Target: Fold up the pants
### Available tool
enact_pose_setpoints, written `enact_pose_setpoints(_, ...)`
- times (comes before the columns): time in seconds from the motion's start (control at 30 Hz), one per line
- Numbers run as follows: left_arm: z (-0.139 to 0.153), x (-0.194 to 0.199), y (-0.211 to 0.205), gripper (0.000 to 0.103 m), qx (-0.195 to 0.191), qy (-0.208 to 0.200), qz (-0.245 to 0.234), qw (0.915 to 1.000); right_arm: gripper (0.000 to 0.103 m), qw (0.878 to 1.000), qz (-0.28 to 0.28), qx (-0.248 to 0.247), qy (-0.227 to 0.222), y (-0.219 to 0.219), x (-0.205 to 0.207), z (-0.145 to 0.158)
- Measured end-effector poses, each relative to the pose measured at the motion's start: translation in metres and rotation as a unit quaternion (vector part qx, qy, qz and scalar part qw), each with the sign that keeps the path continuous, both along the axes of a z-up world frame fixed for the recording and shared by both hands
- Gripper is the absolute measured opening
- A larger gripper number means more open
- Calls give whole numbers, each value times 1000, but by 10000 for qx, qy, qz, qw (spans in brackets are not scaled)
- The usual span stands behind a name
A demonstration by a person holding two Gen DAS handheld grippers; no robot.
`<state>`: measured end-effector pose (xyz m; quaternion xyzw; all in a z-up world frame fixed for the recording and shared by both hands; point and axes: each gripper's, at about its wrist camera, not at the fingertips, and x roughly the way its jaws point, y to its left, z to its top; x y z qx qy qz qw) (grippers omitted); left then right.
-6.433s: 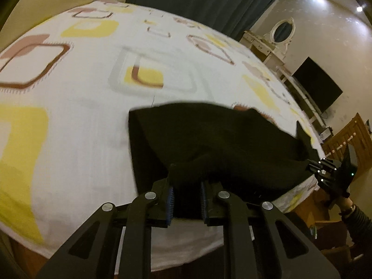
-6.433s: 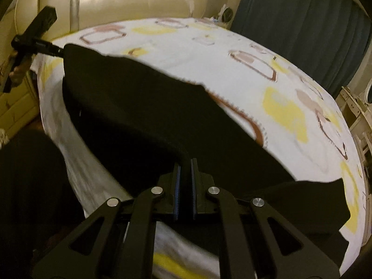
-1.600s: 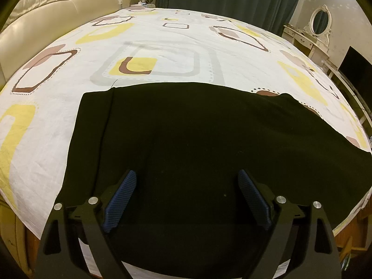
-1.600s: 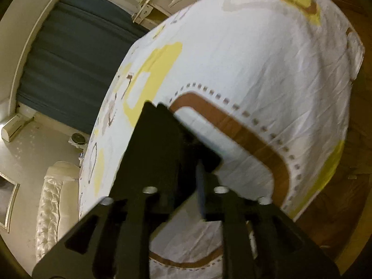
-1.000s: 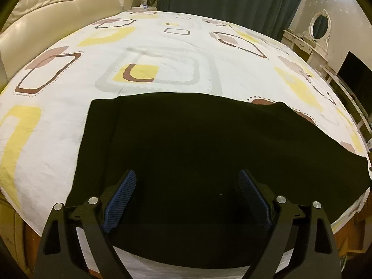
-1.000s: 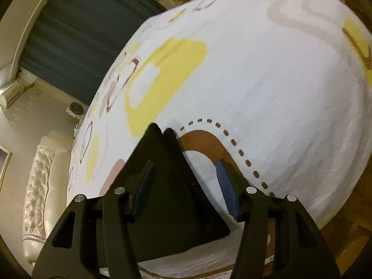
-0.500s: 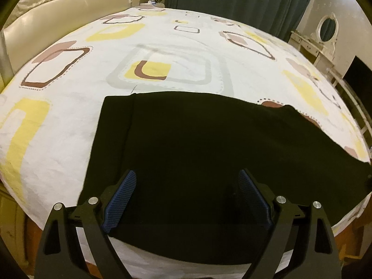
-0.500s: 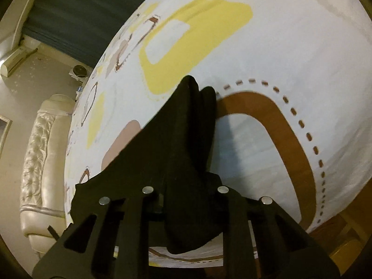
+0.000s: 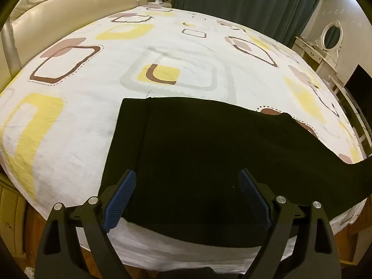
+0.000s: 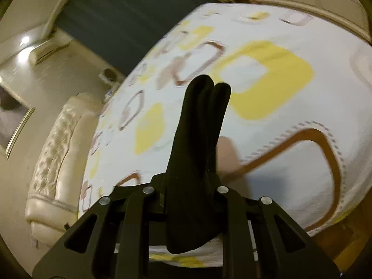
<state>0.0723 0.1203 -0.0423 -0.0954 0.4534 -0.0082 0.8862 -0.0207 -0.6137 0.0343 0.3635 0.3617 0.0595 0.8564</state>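
The black pants (image 9: 209, 153) lie flat along the near edge of the bed, waistband at the left, legs running off to the right where the far end lifts off the sheet. My left gripper (image 9: 186, 186) is open and empty just above the pants near the waist; its blue pads (image 9: 121, 195) stand wide apart. In the right wrist view my right gripper (image 10: 193, 193) is shut on the leg end of the pants (image 10: 197, 139), and the bunched black cloth stands up between its fingers above the bed.
The bed has a white sheet (image 9: 93, 88) with yellow, brown and grey squares. A cream tufted headboard (image 9: 46, 18) is at the left. Dark curtains (image 9: 244, 0) hang behind. A dresser with an oval mirror (image 9: 330, 34) and a TV (image 9: 358, 81) stand at the right.
My right gripper closed on the leg end and has lifted it higher above the sheet. My left gripper stays open and has drifted a little left and back.
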Motion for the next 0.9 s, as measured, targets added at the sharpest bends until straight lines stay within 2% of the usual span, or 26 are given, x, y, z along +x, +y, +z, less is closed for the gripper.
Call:
enact_pose_setpoints(0.2, 6, -7, -4, 88, 91, -66, -86, 9999, 18, 9983, 392, -20, -423, 67, 8, 35)
enact_pose_setpoints(0.43, 15, -11, -15, 88, 9, -213, -238, 9995, 18, 9942, 904, -371, -454, 152, 26, 35)
enact_pose_setpoints(0.53, 16, -12, -20, 88, 16, -239, -299, 9993, 18, 9924, 1093, -482, -305, 191, 35, 21)
enact_pose_setpoints(0.6, 17, -12, -23, 88, 59, -260, -329, 9991, 18, 9900, 1198, -730, -168, 218, 40, 9)
enact_pose_setpoints(0.9, 14, -11, -28, 88, 123, -273, -398, 9988, 18, 9743, 1546, -1527, 591, 317, 60, -62)
